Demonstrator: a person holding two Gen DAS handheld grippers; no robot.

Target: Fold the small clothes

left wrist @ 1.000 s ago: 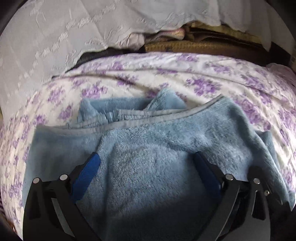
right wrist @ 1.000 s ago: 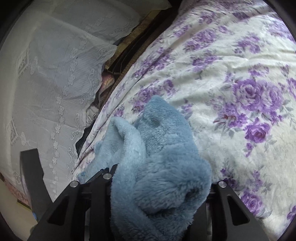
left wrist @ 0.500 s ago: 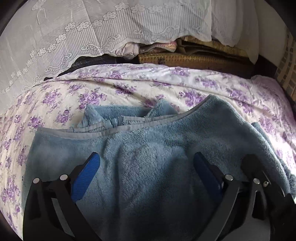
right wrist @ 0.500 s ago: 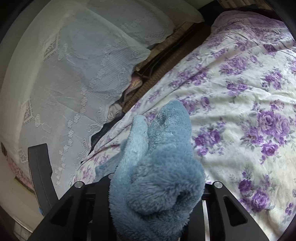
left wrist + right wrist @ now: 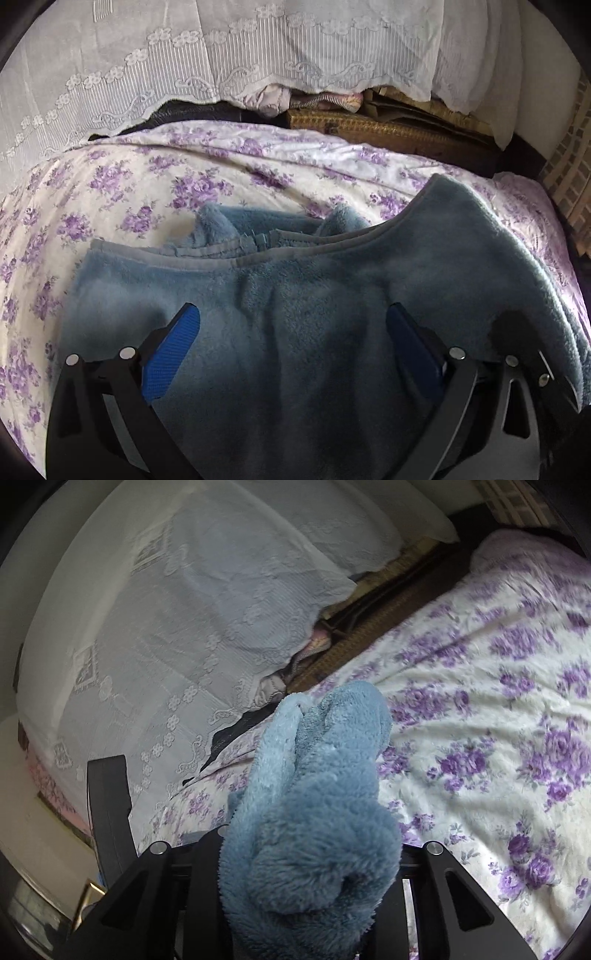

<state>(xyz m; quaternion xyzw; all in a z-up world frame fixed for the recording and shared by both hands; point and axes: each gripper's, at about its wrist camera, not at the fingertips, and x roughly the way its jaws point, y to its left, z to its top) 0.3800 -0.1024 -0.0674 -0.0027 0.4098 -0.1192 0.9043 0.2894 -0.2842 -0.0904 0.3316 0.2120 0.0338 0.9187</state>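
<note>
Left wrist view: blue fleece garment (image 5: 314, 295) spread on purple-flowered bedsheet (image 5: 147, 184).
Left gripper (image 5: 291, 332): jaws wide, over fleece.
Right gripper (image 5: 310, 878): closing, clamped on bunched fleece.
Backdrop: white lace curtain (image 5: 221, 55), woven mat (image 5: 388, 129).

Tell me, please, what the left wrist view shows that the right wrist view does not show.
Only the left wrist view shows the left gripper open, with its blue pads apart above the spread blue fleece garment and its grey hemmed edge.

Only the right wrist view shows the right gripper shut on a bunched fold of that garment; its jaws have just been closing.

Both show the purple floral bedsheet, the white lace cloth and the woven mat behind the bed.
</note>
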